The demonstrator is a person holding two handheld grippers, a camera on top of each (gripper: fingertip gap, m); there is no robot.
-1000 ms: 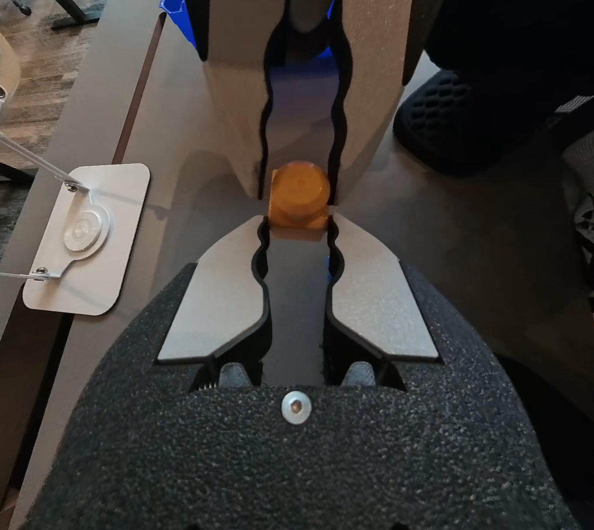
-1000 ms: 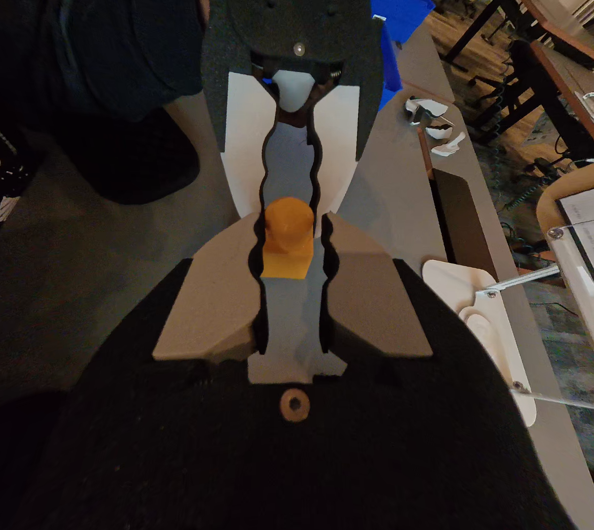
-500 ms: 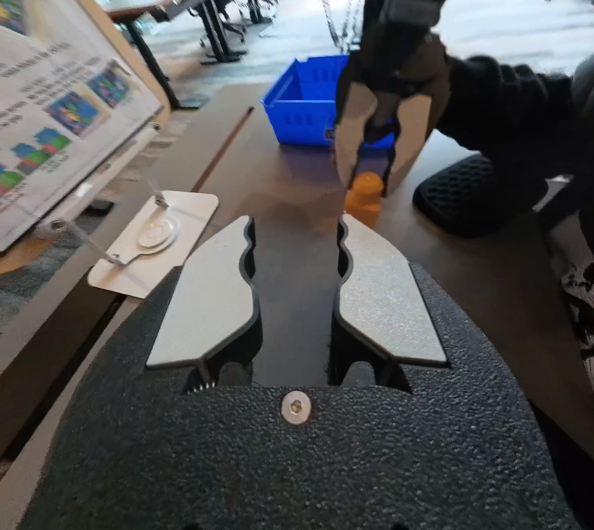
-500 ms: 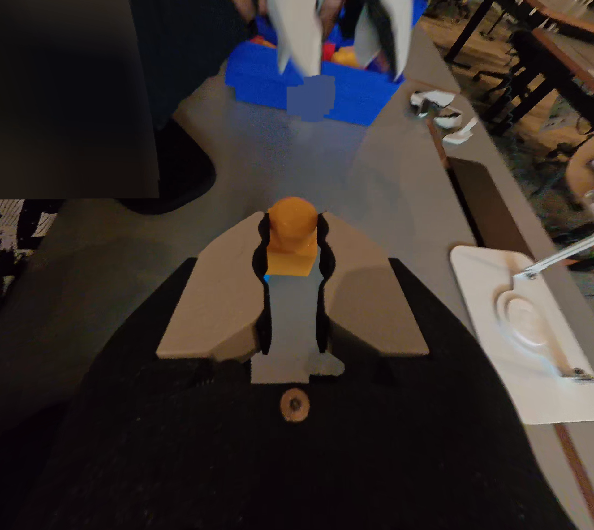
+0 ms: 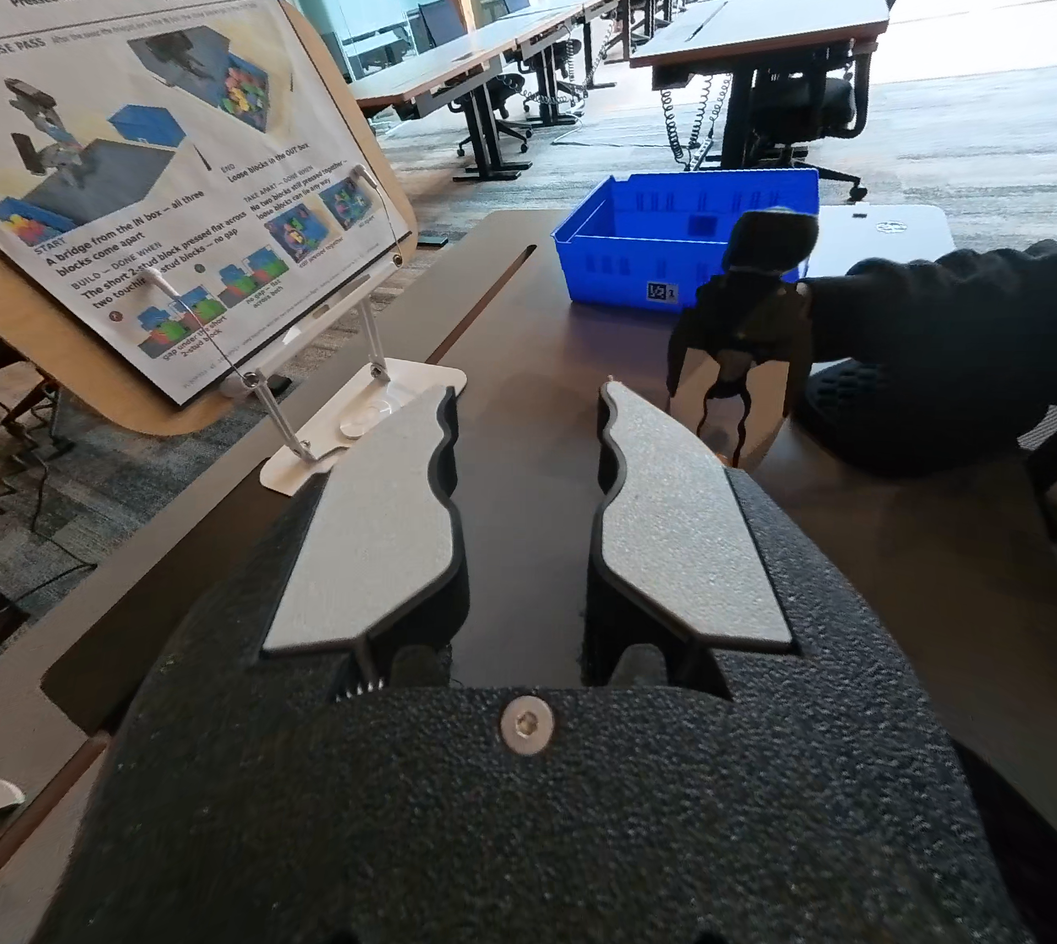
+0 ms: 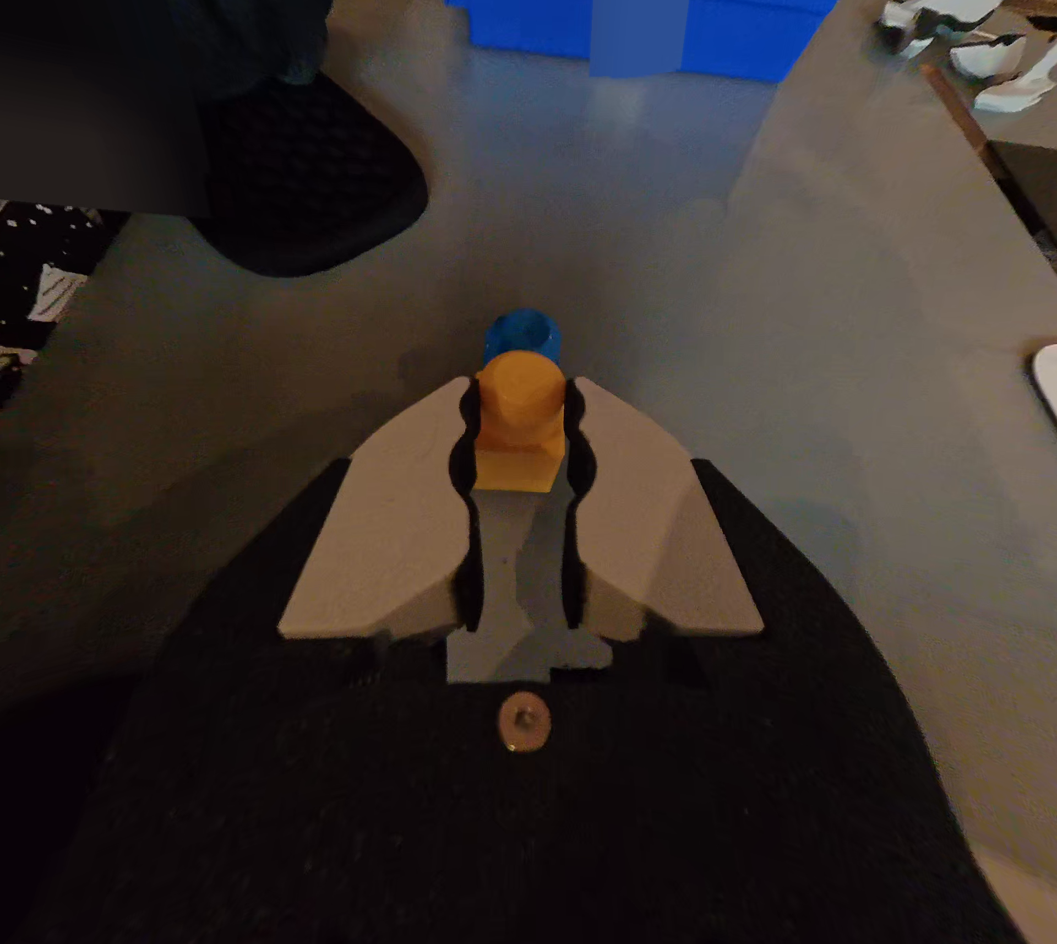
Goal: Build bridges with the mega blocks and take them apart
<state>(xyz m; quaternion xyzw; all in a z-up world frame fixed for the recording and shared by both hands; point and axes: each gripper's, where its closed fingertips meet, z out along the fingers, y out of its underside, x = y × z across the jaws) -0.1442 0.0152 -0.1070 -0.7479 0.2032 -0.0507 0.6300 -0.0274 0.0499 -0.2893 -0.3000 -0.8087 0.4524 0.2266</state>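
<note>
I saw my right gripper (image 6: 519, 390) clamped on the orange block (image 6: 517, 430), a blue block (image 6: 523, 336) just behind it.

black textured gripper (image 5: 526, 401), grey jaws

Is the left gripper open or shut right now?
Open. The left gripper has its fingers spread, with only bare dark table between them.
</note>
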